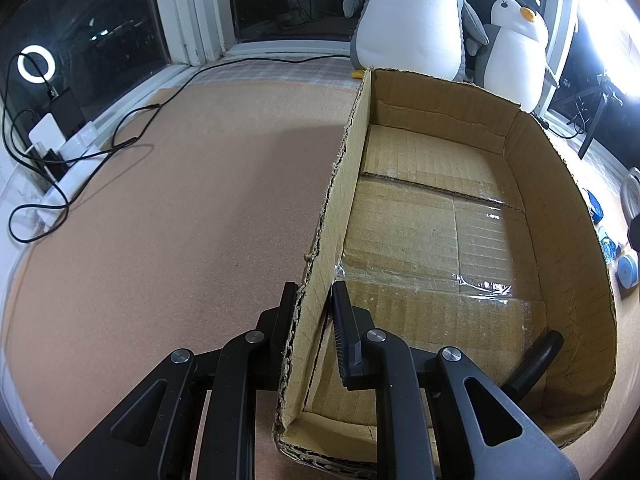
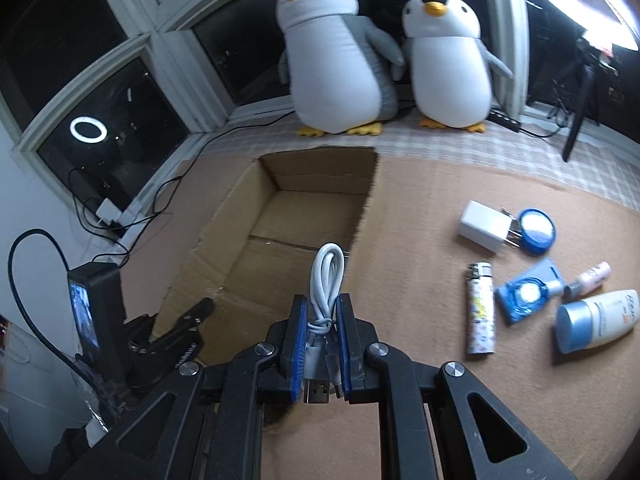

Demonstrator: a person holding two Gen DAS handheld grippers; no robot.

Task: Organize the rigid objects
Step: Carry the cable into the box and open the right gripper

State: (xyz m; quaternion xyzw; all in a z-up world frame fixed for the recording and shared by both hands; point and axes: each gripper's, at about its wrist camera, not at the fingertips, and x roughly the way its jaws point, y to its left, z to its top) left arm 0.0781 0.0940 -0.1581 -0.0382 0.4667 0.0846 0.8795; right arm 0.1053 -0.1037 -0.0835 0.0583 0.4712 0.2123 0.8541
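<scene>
- No writing I'm reading on anything.
- My right gripper (image 2: 322,312) is clamping the cable (image 2: 326,280), loop pointing away, plug toward camera.
- My left gripper (image 1: 312,300) is pinching the box (image 1: 560,200) wall.

No legible text on the cardboard box (image 1: 420,220), inside or on its walls. White lotion bottle (image 2: 596,320) with the blue cap carries orange lettering near its far end; too blurred to read. Lighter (image 2: 481,308) shows a small coloured pattern, no readable characters. Left gripper (image 2: 180,336) has small pale markings on its black body, illegible.
</scene>
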